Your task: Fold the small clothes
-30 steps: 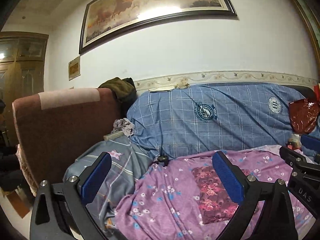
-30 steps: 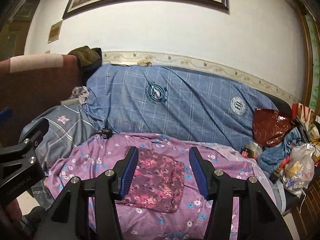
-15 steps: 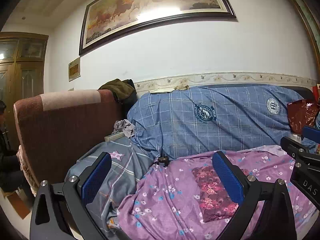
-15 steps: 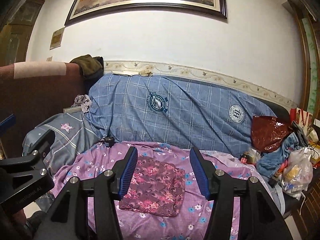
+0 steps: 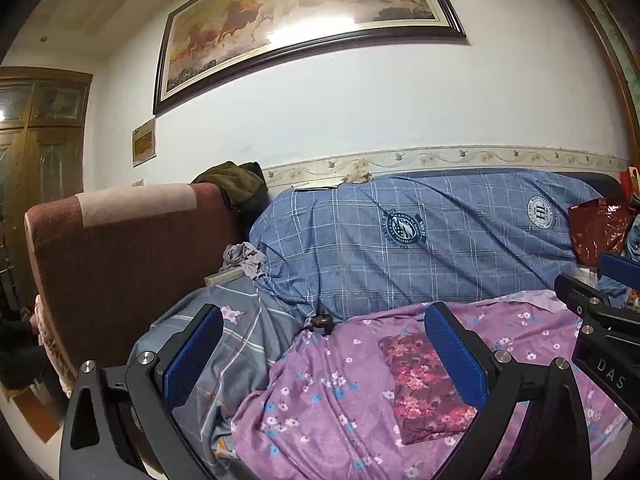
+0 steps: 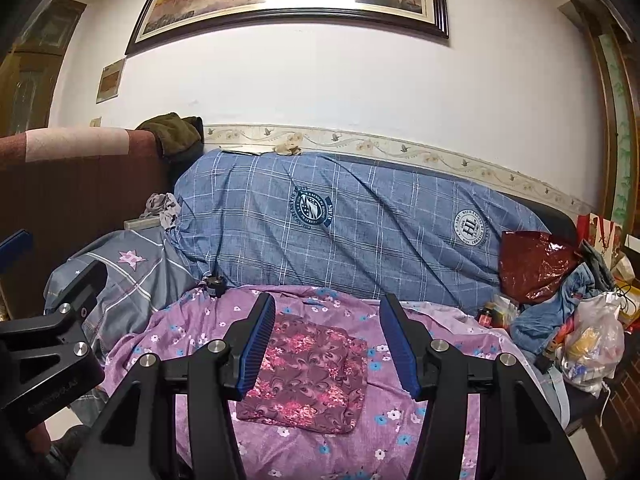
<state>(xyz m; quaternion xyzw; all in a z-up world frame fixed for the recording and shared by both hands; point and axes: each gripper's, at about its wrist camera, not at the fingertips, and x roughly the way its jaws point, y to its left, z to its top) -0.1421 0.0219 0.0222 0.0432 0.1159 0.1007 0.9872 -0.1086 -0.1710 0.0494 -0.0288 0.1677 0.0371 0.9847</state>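
The left claw (image 5: 320,356) hangs with its jaws wide apart, empty. The right claw (image 6: 327,340) is also parted and empty. The folded cloth (image 6: 308,376) lies flat on the purple sheet (image 6: 192,320), just beyond and below the right claw, right of the left one.

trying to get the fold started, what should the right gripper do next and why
Probably ease the right gripper down toward the near edge of the maroon cloth. The cloth lies flat on the purple sheet, untouched, and both grippers hover open and empty above it, the left gripper off to its side.
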